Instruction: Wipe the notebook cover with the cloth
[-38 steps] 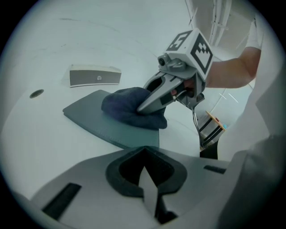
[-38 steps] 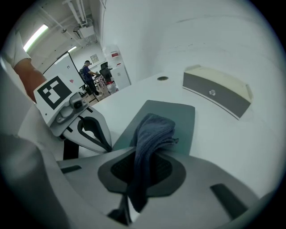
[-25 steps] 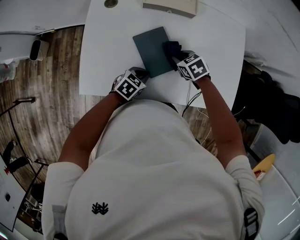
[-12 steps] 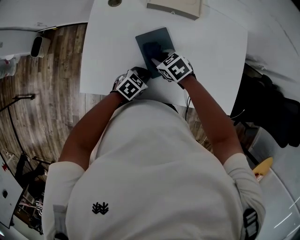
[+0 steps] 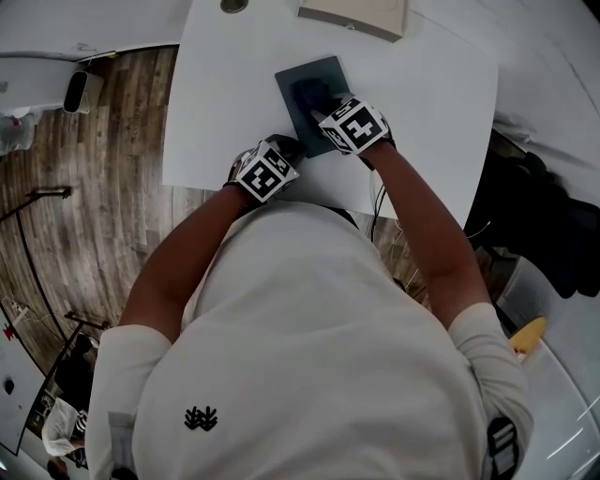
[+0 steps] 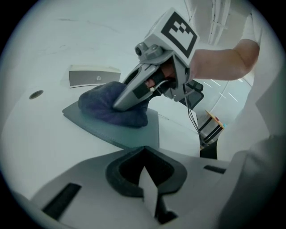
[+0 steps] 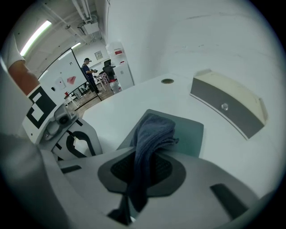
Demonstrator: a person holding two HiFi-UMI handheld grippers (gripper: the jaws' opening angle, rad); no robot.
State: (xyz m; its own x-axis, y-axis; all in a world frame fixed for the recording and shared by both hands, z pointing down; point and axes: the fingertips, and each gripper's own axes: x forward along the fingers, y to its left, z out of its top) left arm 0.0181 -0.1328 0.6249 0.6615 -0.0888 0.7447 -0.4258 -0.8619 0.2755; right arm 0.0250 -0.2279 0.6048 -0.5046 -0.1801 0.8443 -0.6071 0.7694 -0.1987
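Observation:
A dark teal notebook (image 5: 323, 70) lies flat on the white table (image 5: 422, 84). A dark blue cloth (image 5: 311, 94) rests bunched on its cover. My right gripper (image 5: 326, 105) is shut on the cloth (image 7: 152, 134) and holds it down on the notebook (image 7: 190, 134). My left gripper (image 5: 284, 147) sits at the notebook's near left corner, jaws shut with nothing seen between them. From the left gripper view, the right gripper (image 6: 134, 91) presses the cloth (image 6: 107, 109) onto the notebook (image 6: 116, 132), just beyond my left gripper (image 6: 149, 197).
A flat beige-and-grey box (image 5: 354, 14) lies at the table's far edge, beyond the notebook. A round grommet (image 5: 233, 5) is set into the table at far left. The table's near edge is against the person's body; wooden floor (image 5: 94, 187) lies to the left.
My right gripper has carried the cloth leftward from the notebook's right edge onto the middle of the cover. The left gripper has stayed at the near corner.

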